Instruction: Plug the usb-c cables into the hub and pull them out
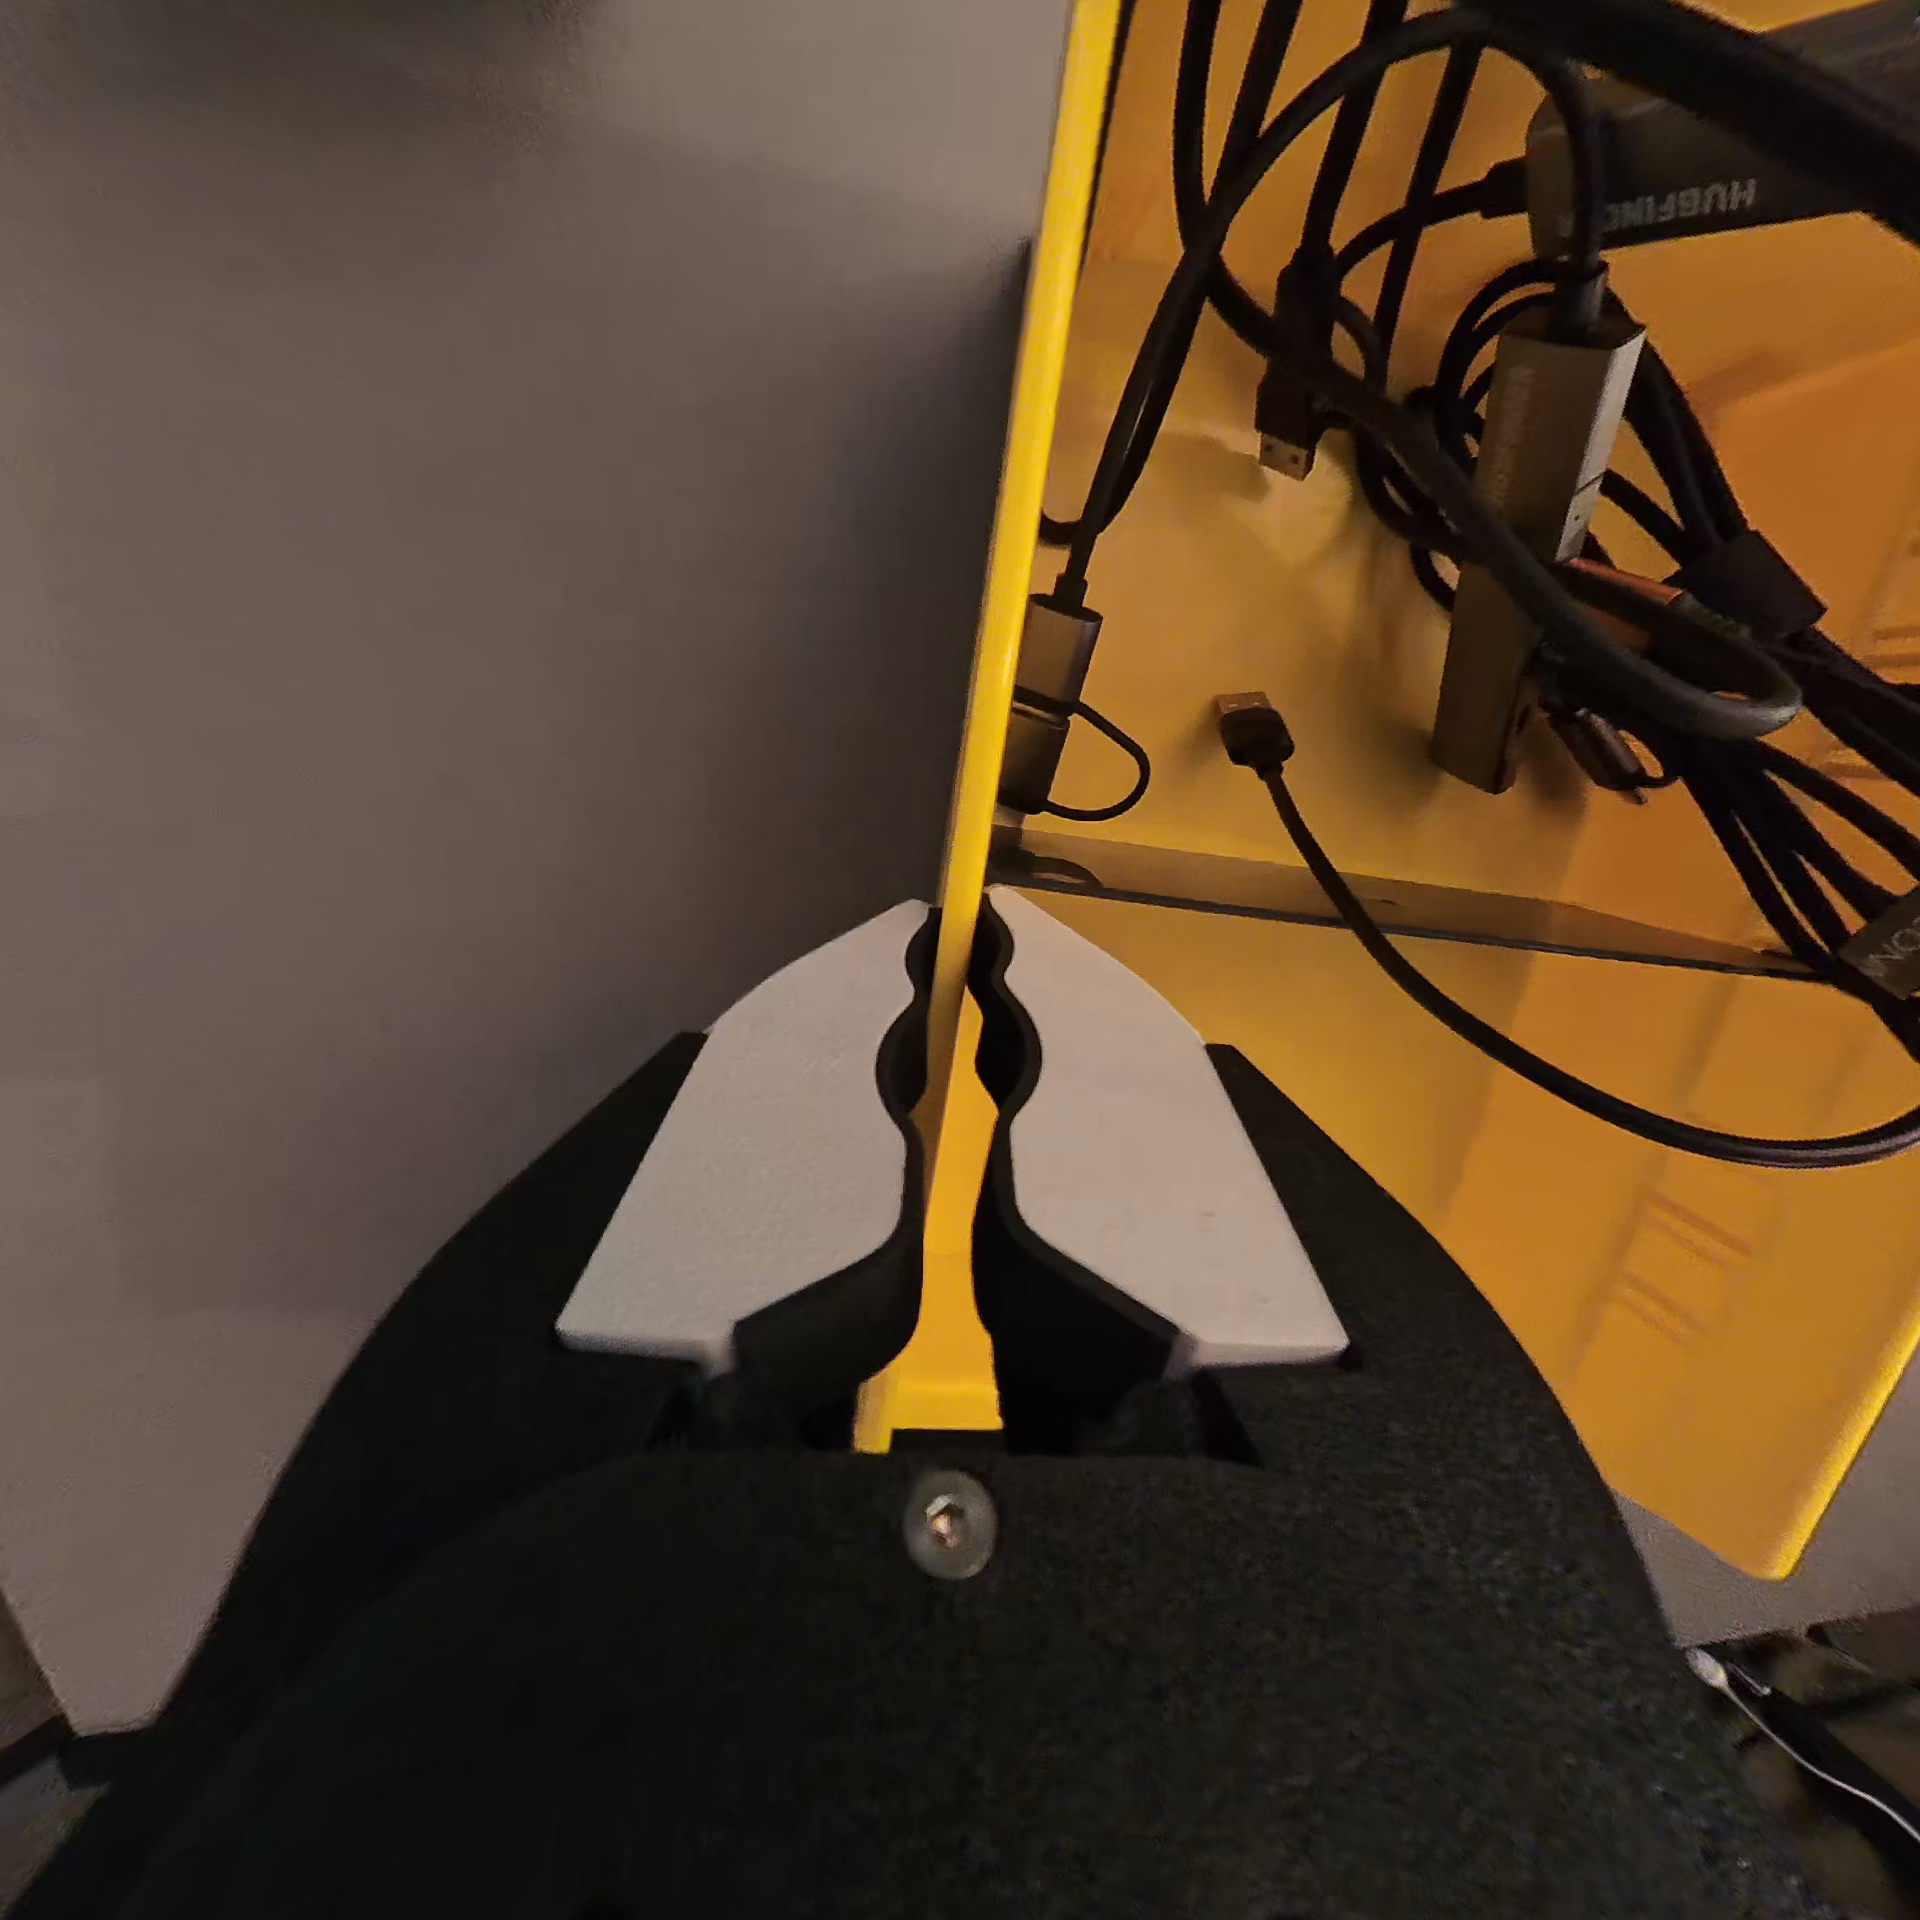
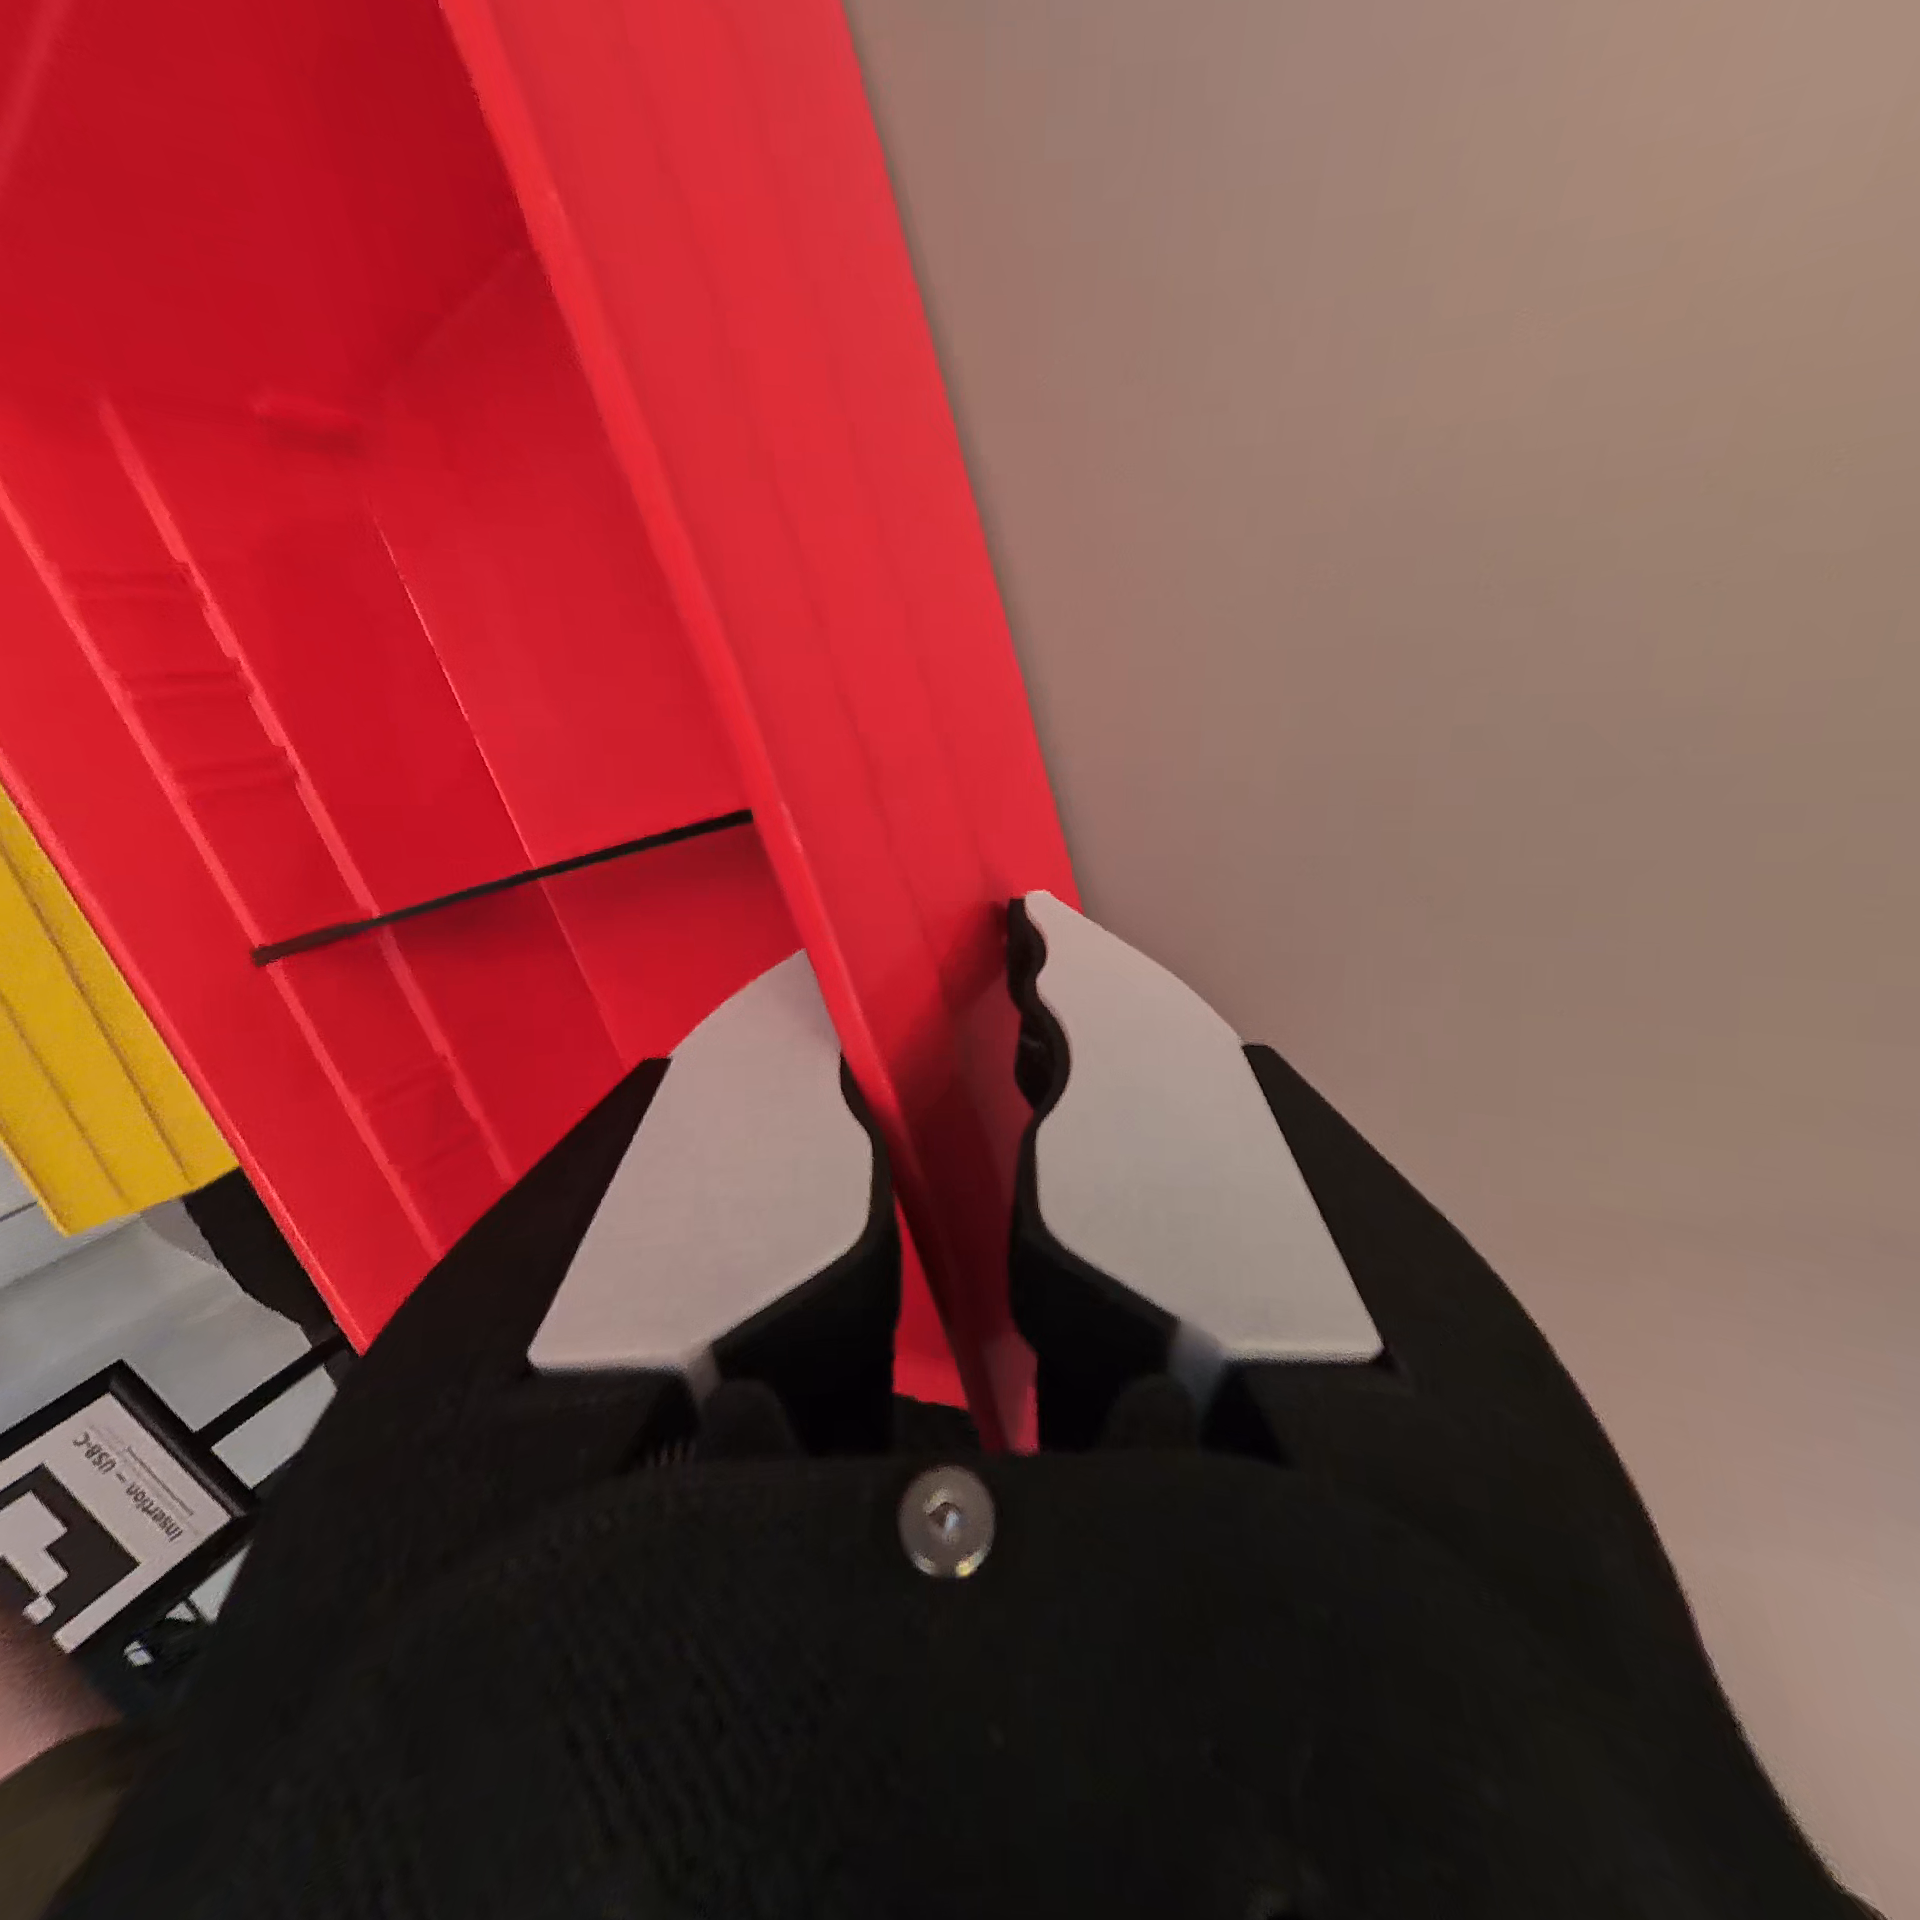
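left fingers point(image 1: 1101, 1091) clamping yellow bin wall point(image 1: 1023, 520), right fingers point(image 2: 1132, 1101) gripping red bin wall point(image 2: 831, 623), grey surface point(image 1: 416, 623)

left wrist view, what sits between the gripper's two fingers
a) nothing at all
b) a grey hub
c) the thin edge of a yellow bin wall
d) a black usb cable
c: the thin edge of the yellow bin wall runs straight up between the white fingers of the left gripper, which are closed on it, while the cables and the grey hub lie farther off inside the bin.
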Demonstrator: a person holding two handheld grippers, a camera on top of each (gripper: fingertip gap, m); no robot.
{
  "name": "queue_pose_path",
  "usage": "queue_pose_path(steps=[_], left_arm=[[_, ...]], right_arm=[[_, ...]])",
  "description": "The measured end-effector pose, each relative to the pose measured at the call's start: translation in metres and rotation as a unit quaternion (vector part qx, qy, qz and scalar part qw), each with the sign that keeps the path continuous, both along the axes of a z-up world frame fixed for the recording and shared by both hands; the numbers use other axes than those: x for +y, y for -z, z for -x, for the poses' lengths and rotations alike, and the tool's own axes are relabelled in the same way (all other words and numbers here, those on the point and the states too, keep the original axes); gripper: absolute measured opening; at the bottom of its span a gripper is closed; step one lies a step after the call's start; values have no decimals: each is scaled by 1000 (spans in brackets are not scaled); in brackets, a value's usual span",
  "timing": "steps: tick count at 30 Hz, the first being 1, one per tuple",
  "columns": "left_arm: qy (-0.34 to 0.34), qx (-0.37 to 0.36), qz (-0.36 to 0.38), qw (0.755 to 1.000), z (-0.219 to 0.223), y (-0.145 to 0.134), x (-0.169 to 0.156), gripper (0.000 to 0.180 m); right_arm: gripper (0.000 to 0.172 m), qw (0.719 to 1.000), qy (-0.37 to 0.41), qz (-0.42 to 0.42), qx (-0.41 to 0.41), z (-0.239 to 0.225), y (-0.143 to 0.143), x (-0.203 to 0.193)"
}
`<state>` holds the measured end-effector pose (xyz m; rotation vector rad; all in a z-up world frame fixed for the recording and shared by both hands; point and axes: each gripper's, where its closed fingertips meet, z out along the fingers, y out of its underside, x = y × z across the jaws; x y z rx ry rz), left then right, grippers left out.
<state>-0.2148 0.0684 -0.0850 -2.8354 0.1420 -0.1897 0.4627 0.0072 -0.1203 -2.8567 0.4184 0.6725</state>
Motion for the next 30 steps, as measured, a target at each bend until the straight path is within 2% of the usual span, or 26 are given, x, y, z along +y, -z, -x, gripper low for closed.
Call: queue_pose_path(steps=[5, 9, 14, 30], left_arm=[[-26, -14, -14, 999, 21, 0, 1, 4], [-38, -16, -16, 999, 31, 0, -1, 4], [-44, -15, -16, 999, 38, 0, -4, 4], [-125, -34, -40, 991, 73, -1, -11, 4]], right_arm=[[19, 998, -28, 50, 10, -1, 2, -37], [17, 992, -92, 81, 7, 11, 1, -59], [17, 995, -73, 67, -5, -3, 3, -49], [20, 994, -94, 49, 21, -11, 1, -57]])
